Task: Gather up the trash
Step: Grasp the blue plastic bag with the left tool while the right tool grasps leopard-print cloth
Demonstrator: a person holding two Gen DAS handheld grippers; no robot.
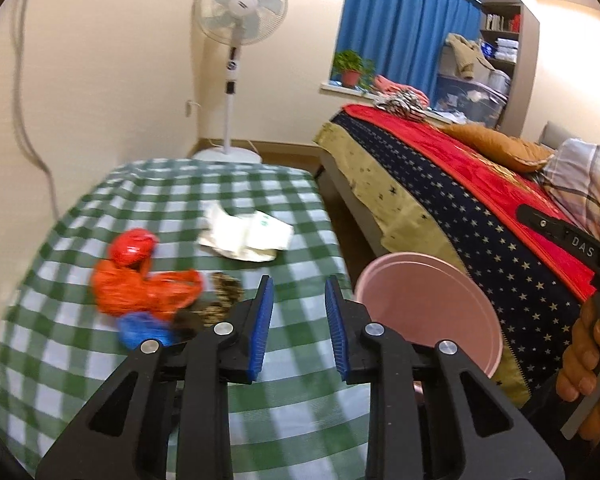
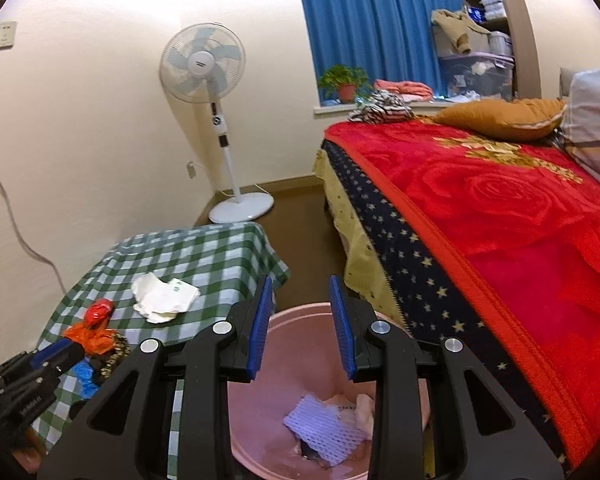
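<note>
Ok, remaining trash sits on the green-checked tablecloth [image 1: 220, 184]: orange plastic bag [image 1: 140, 290] with a red crumpled wrapper [image 1: 134, 246] touching it, blue scrap [image 1: 140, 330] just beside, white crumpled paper [image 1: 246, 236] further back. All look light, soft, crushable; plastic likely slippery, so pinch a bunched fold, not a flat face. Left gripper [image 1: 300, 320] hovers near the pile, jaws apart, empty. Right gripper [image 2: 302, 324] hangs over the pink bin [image 2: 292, 316], jaws apart, nothing held. Bin stands between table and bed [image 2: 500, 220].
</note>
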